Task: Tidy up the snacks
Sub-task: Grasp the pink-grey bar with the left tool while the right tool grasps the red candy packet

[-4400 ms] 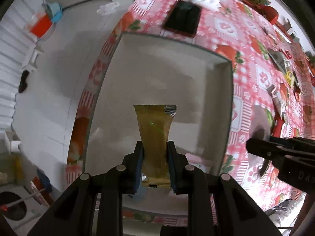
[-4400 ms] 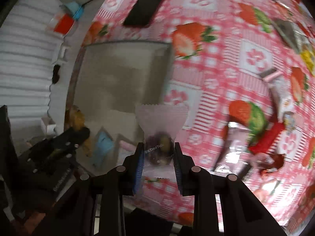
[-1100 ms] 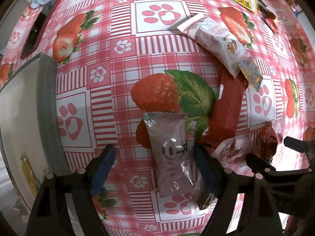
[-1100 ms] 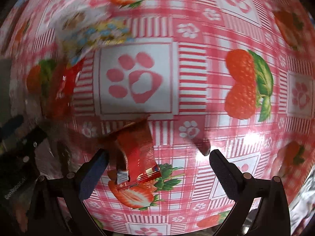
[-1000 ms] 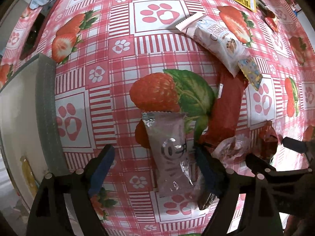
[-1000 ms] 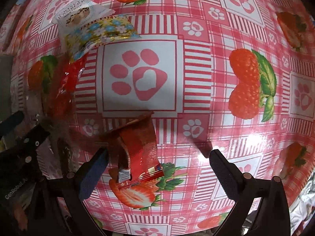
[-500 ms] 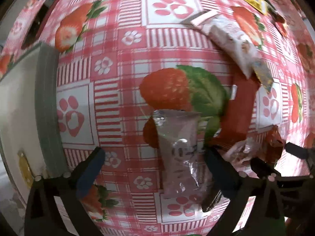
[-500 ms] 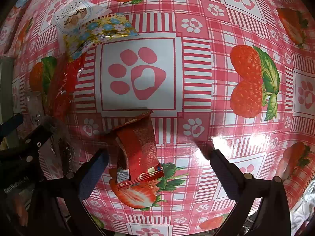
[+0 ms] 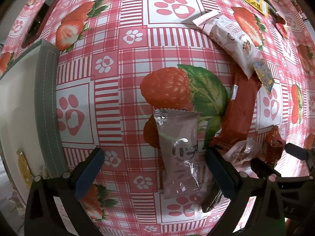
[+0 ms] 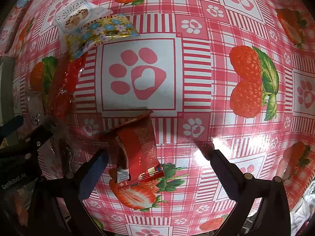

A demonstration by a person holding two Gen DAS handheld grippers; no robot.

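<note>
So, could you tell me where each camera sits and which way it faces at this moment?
Left wrist: on the left gripper, facing down at the pale pink packet between its open fingers; the right gripper shows at right.
Right wrist: on the right gripper, facing down at the small red packet; left gripper at left.
Shared: long red wrapper, small red packet.

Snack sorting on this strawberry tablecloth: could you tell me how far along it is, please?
Partly done: one yellow snack lies in the grey tray. In hand: nothing; the open left gripper straddles a silver packet, the open right gripper a small red packet. Left: both, plus the cookie bar and other wrappers.
</note>
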